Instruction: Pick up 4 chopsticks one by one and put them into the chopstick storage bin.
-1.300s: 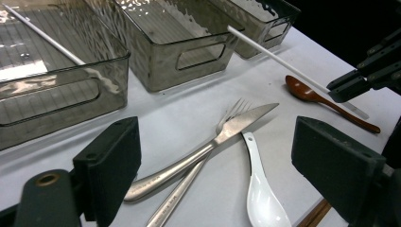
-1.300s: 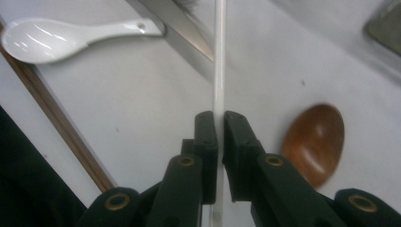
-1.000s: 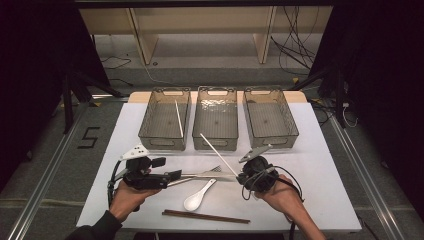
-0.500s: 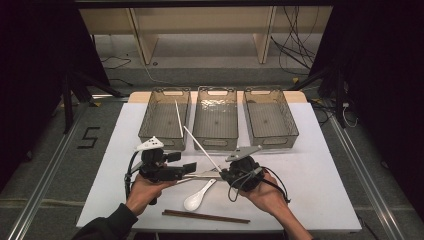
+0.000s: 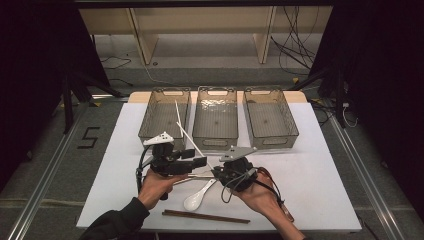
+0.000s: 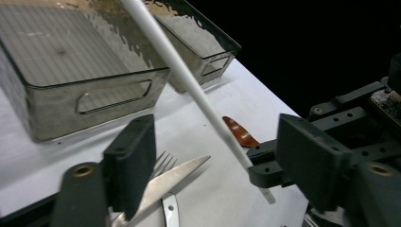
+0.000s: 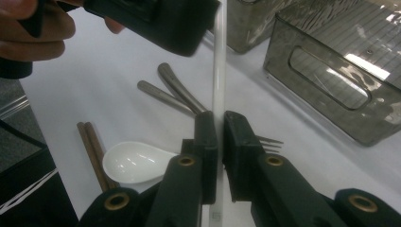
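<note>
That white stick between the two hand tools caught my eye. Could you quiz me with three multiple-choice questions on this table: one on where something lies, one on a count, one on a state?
1. Where does the white spoon lie?
A. in the middle bin
B. on the table, just beyond the brown chopsticks
C. on the floor

2. How many clear bins stand along the far side of the table?
A. two
B. three
C. five

3. How does the right gripper stand to the white chopstick?
A. shut on it
B. wide open beside it
C. far from it

Answers:
1 B, the high view shows the spoon on the white top next to the brown pair.
2 B, the left bin, middle bin and right bin stand in a row.
3 A, the right gripper view shows both jaws pressed against the stick.
</note>
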Action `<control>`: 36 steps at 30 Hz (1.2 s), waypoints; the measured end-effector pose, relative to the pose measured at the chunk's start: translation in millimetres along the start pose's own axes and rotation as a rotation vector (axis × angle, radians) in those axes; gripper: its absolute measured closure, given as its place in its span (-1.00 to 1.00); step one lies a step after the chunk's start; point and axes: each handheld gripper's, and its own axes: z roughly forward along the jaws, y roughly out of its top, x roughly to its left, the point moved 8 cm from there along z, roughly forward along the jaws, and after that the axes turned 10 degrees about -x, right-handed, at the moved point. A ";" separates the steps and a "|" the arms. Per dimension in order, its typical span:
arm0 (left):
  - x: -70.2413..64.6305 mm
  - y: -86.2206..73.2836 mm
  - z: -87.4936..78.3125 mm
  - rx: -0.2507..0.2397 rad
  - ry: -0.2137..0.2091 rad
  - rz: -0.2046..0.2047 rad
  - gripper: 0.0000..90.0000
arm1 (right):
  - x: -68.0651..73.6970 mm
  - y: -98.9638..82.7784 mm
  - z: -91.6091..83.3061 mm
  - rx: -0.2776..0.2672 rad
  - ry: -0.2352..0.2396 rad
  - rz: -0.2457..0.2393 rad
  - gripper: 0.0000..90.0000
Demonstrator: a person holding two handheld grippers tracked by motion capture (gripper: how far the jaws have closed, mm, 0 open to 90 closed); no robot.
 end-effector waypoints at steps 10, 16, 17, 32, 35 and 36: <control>-3.3 -0.1 2.3 -0.002 -0.047 -0.025 0.27 | 6.6 4.3 3.1 -0.035 0.009 -0.006 0.89; -4.7 -1.5 2.7 -0.004 -0.061 -0.033 0.51 | 7.9 6.4 2.6 -0.060 0.008 -0.012 0.89; -4.9 -1.1 2.6 -0.007 -0.069 -0.043 0.53 | 8.0 6.5 2.5 -0.061 0.009 -0.010 0.89; -9.7 3.7 -2.4 -0.014 -0.122 -0.070 0.87 | 10.5 6.8 0.9 -0.083 0.029 -0.009 0.85; -2.1 9.1 -7.5 -0.025 -0.095 -0.052 0.87 | 7.1 5.3 -1.6 -0.074 0.038 0.008 0.59; 0.2 11.3 -9.7 -0.029 -0.088 -0.050 0.87 | 5.1 3.9 -3.3 -0.068 0.047 0.013 0.53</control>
